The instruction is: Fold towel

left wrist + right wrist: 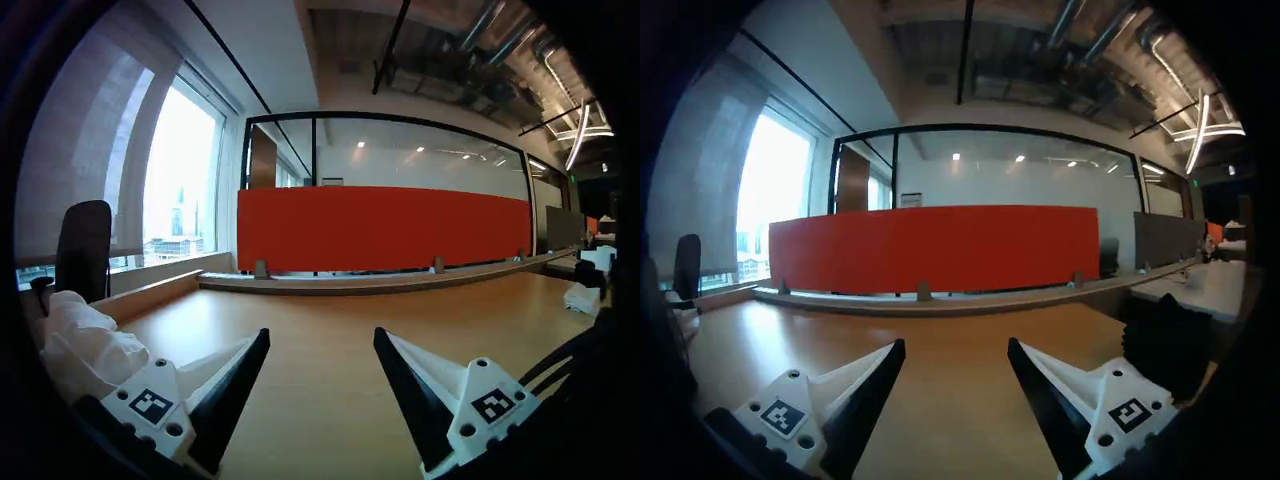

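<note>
A crumpled white towel (pixel 84 348) lies in a heap on the wooden table (pixel 336 320) at the left edge of the left gripper view, just left of my left gripper (pixel 322 336). That gripper is open and holds nothing, hovering low over the bare tabletop. In the right gripper view my right gripper (pixel 956 346) is also open and holds nothing above the same wooden table (pixel 960 344). A small folded white cloth (pixel 582 298) rests far off at the right of the table.
A red divider panel (pixel 384 228) stands along the table's far edge, shown too as the red panel (pixel 936 248). A black chair (pixel 84 248) stands by the window at left. A dark object (pixel 1164 340) sits on the table at the right. Another desk (pixel 1200 288) lies beyond.
</note>
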Motion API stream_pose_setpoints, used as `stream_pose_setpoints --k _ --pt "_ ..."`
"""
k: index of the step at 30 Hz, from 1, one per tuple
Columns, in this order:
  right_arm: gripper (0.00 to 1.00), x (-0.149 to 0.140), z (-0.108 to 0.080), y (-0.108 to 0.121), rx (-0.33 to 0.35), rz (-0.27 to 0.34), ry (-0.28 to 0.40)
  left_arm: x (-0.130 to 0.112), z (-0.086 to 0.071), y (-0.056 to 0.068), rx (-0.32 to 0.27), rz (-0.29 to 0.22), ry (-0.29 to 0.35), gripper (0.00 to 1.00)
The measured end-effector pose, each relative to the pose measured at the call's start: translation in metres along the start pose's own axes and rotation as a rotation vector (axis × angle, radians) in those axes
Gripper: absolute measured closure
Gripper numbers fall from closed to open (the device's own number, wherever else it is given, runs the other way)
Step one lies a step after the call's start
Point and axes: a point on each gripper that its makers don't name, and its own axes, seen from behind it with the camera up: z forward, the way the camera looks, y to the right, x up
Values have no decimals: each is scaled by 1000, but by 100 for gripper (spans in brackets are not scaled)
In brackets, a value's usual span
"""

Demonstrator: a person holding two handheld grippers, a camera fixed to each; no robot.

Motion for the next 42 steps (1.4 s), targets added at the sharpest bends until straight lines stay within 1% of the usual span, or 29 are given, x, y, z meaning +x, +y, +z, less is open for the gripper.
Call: stream_pose_setpoints --k 3,12,23,36,42 --pt "1 -6 1 4 -9 -1 -1 0 0 0 0 0 0 4" --pt "1 -18 2 7 -4 3 -4 0 0 0 0 0 0 4" --pt "1 -26 2 2 11 16 -3 0 0 0 0 0 0 4" --pt "1 -31 2 -6 21 -35 -1 0 0 1 0 0 0 4" --pt "1 -32 2 -6 17 -35 -1 0 0 1 0 0 0 4"
